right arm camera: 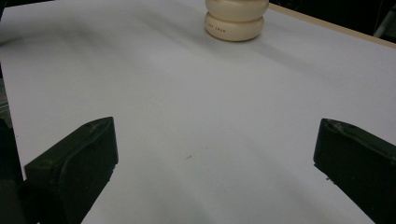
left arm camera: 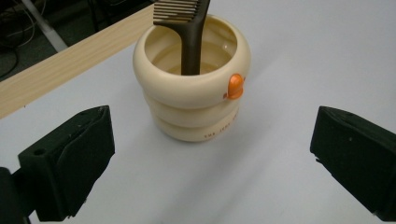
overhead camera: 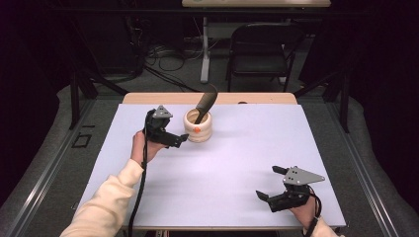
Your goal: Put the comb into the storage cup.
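I see dark brown plastic comb [left arm camera: 189, 35] standing in cream ribbed ceramic cup [overhead camera: 198, 127], far centre on tabletop [overhead camera: 222, 163]. Left tool [overhead camera: 179, 140] just beside cup, jaws wide, empty. Right tool [overhead camera: 271, 182] near right, wide, empty. Risk: careless left move nudges cup, comb tips out.

This looks like a lab or recording studio rather than a home. The white-covered, wood-edged surface [overhead camera: 217, 163] sits inside a frame of dark metal rails [overhead camera: 44, 168] on grey carpet, walled by black curtains [overhead camera: 375, 44]. Behind it stand a black folding metal chair [overhead camera: 259, 49], a white desk leg [overhead camera: 204, 49] and loose black cables [overhead camera: 165, 59] across the floor.
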